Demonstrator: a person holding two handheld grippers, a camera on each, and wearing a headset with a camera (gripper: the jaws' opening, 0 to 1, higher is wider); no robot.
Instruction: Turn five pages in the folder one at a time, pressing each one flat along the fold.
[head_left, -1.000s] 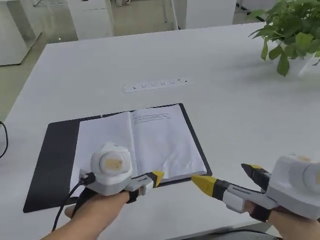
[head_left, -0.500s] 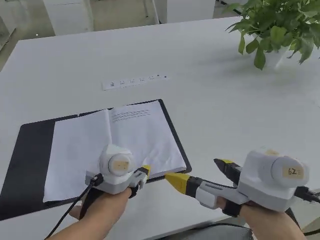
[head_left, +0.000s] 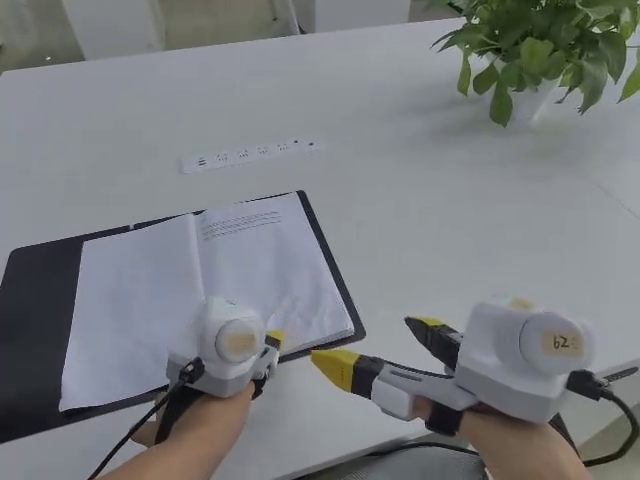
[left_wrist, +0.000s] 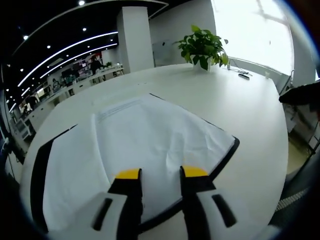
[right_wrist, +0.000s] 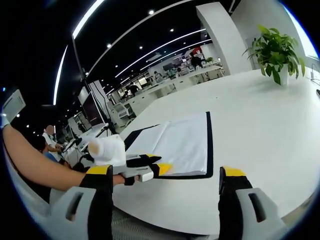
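An open folder (head_left: 265, 262) with a black cover and white pages lies flat on the white table; it also shows in the left gripper view (left_wrist: 150, 132) and the right gripper view (right_wrist: 186, 139). My left gripper (head_left: 271, 344) hovers at the near edge of the right-hand page. Its yellow-tipped jaws (left_wrist: 161, 173) stand a narrow gap apart with nothing between them. My right gripper (head_left: 372, 343) is off the folder's near right corner, over bare table. It is wide open (right_wrist: 166, 171) and empty. The left gripper (right_wrist: 150, 169) appears in front of it.
A potted green plant (head_left: 540, 45) stands at the far right of the table. A white power strip (head_left: 250, 153) is set into the table (head_left: 450, 230) beyond the folder. The table's near edge runs just under both hands. A cable trails from each gripper.
The head camera has swung, shifting the whole picture left. Both grippers stay at the folder's near edge, and the right one has edged slightly closer to the left one.
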